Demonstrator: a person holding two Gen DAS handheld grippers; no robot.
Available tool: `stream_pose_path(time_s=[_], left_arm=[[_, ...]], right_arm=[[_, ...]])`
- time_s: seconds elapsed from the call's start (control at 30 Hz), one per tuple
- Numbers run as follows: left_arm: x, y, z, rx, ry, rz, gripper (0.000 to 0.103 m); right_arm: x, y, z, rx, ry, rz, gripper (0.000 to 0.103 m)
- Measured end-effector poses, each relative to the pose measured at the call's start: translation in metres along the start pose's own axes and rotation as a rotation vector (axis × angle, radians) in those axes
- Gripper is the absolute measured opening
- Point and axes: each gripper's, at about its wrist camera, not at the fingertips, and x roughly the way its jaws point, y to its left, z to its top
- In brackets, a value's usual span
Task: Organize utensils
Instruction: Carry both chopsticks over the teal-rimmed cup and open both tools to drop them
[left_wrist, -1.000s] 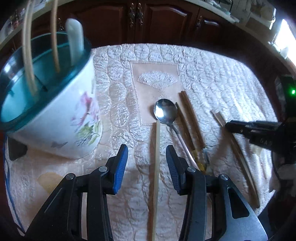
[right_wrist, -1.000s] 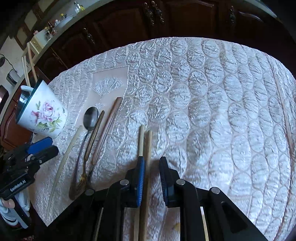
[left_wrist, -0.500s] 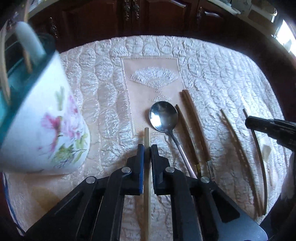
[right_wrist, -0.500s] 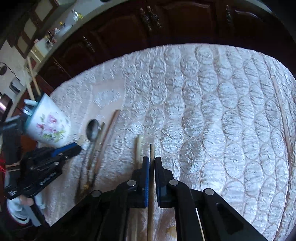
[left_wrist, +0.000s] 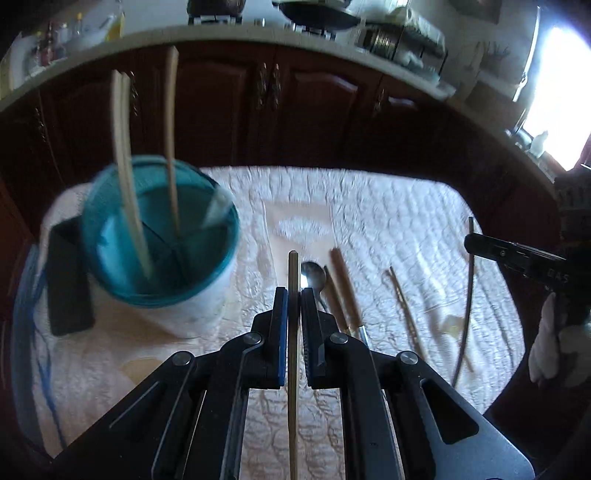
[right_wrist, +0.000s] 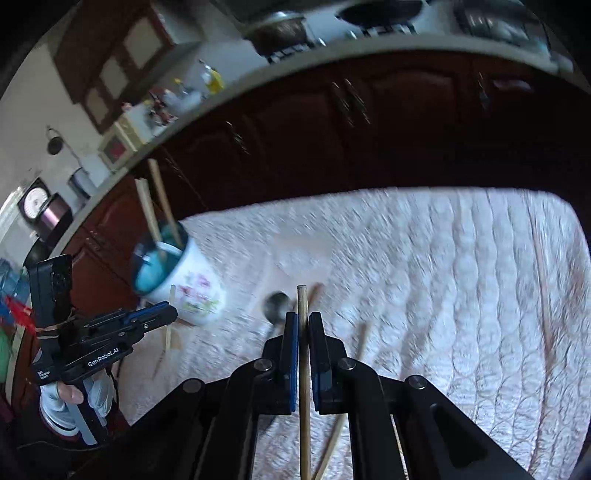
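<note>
My left gripper (left_wrist: 294, 295) is shut on a pale chopstick (left_wrist: 293, 369) and holds it above the table. To its left stands the flowered utensil cup (left_wrist: 159, 236) with a teal inside, holding several chopsticks. My right gripper (right_wrist: 303, 319) is shut on another chopstick (right_wrist: 304, 387), also lifted; it shows at the right in the left wrist view (left_wrist: 517, 254). On the white quilted cloth (left_wrist: 388, 206) lie a metal spoon (left_wrist: 313, 275), a brown-handled utensil (left_wrist: 345, 288) and a loose chopstick (left_wrist: 404, 306). The cup also shows in the right wrist view (right_wrist: 181, 280).
A black flat object (left_wrist: 68, 277) lies left of the cup. Dark wooden cabinets (left_wrist: 295, 107) stand close behind the table. A chopstick (right_wrist: 334, 435) lies under my right gripper. The left gripper (right_wrist: 110, 332) shows at the left in the right wrist view.
Both grippers have lifted their chopsticks off the cloth and tilted up, so the cabinets and counter now show. The cup now appears farther away and lower in the left view.
</note>
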Motion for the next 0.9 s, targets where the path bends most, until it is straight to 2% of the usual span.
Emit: stream_pose_path(time_s=[0.23, 0.37, 0.43, 0.57, 0.73, 0.9], left_arm=[[-0.045, 0.007, -0.004, 0.007, -0.076, 0.003, 0.005], [-0.039, 0.012, -0.009, -0.012, -0.042, 0.002, 0.005], [-0.025, 0.010, -0.014, -0.013, -0.006, 0.008, 0.006], [0.010, 0.004, -0.030, 0.021, 0.068, 0.053, 0.024], [0.074, -0.002, -0.040, 0.032, 0.150, 0.155, 0.024], [0.117, 0.000, -0.039, 0.022, 0.201, 0.217, 0.024]], right_arm=[[-0.026, 0.040, 0.011, -0.087, -0.059, 0.032, 0.005], [-0.022, 0.056, 0.012, -0.109, -0.060, 0.027, 0.005], [-0.021, 0.060, 0.010, -0.112, -0.059, 0.022, 0.005], [-0.019, 0.062, 0.008, -0.120, -0.053, 0.020, 0.005], [-0.020, 0.058, 0.006, -0.114, -0.055, 0.024, 0.005], [-0.025, 0.051, 0.004, -0.105, -0.055, 0.025, 0.005]])
